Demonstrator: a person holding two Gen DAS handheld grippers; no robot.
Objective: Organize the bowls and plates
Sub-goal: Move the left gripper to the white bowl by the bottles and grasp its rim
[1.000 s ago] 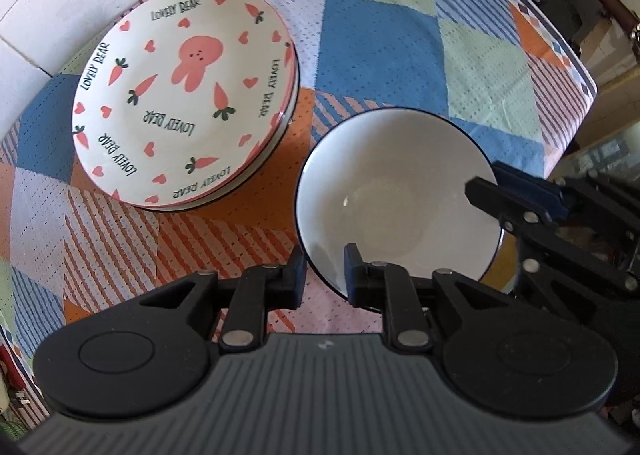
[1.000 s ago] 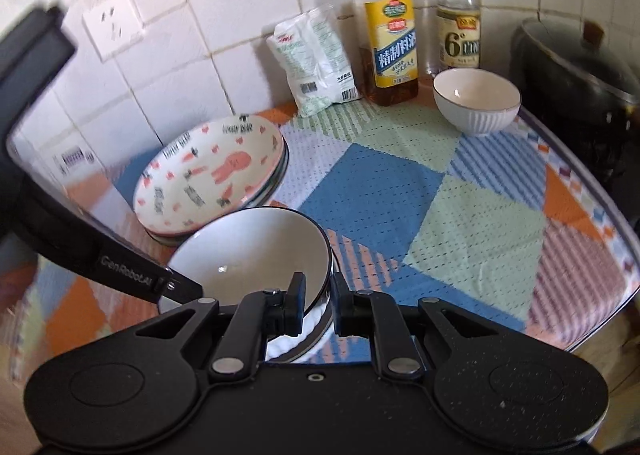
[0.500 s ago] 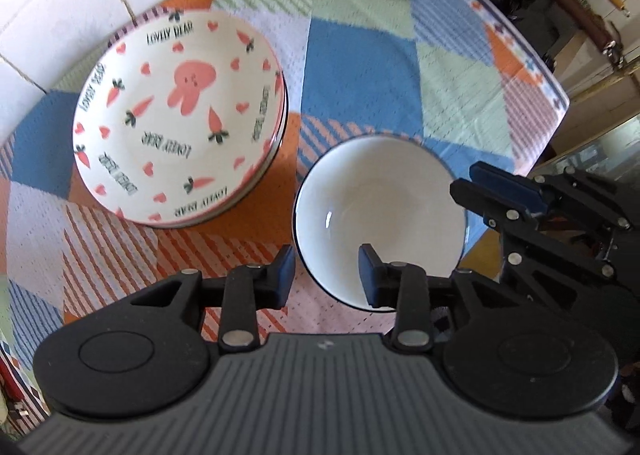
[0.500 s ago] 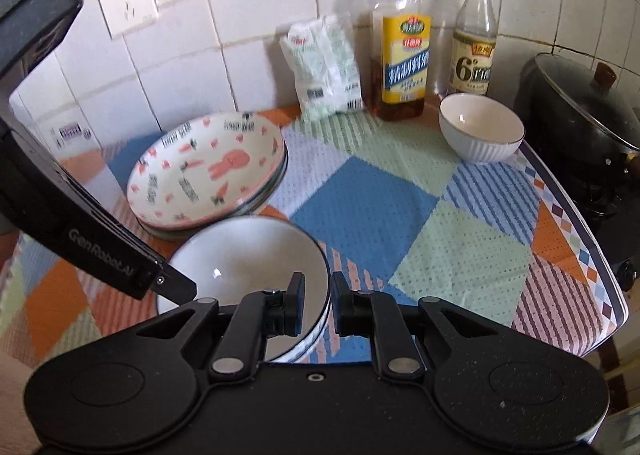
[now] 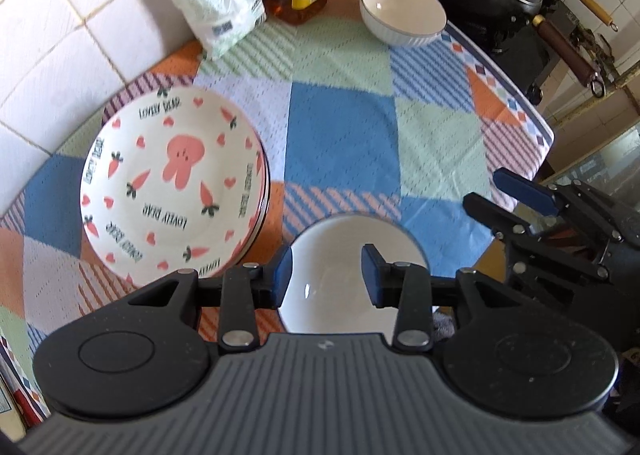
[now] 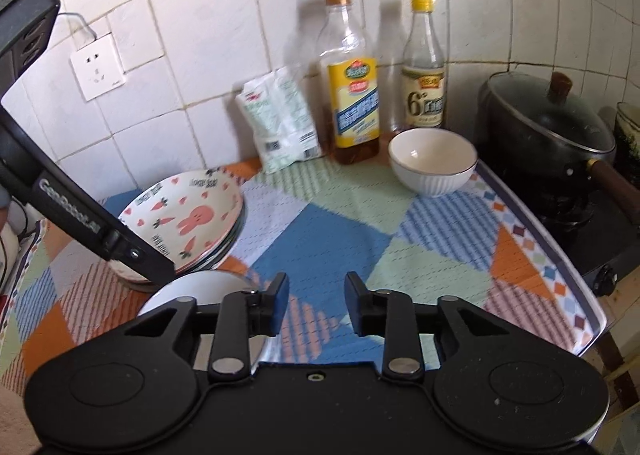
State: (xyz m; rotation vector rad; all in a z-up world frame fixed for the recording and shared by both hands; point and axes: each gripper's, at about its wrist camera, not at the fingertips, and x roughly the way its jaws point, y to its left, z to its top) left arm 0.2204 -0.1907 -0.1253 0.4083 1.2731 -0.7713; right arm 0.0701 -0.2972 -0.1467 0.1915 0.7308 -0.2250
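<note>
Bowls and plates sit on the patchwork-clothed table [image 5: 340, 135]. We hold the left hand-held gripper [image 5: 326, 275] above the near edge, its fingers spread apart with nothing between them; the white bowl with the dark rim [image 5: 348, 255] lies on the cloth directly beneath and just ahead of those fingertips. Just left of that bowl we see the stack of rabbit-and-carrot plates [image 5: 172, 179], close beside it, though we cannot tell whether the rims touch. Our right hand-held gripper [image 6: 316, 293] is also spread wide and grips nothing; in its view the dark-rimmed bowl [image 6: 200, 287] peeks out to the left of its left finger, partly hidden by the gripper body. A second, ribbed white bowl [image 6: 434, 161] stands well apart at the far side of the table, just in front of the vinegar bottle [image 6: 424, 67] and beside the oil bottle [image 6: 352, 83]. A white packet [image 6: 280, 119] leans against the tiled wall nearby, and a lidded black pot [image 6: 548, 123] sits to the right.
</note>
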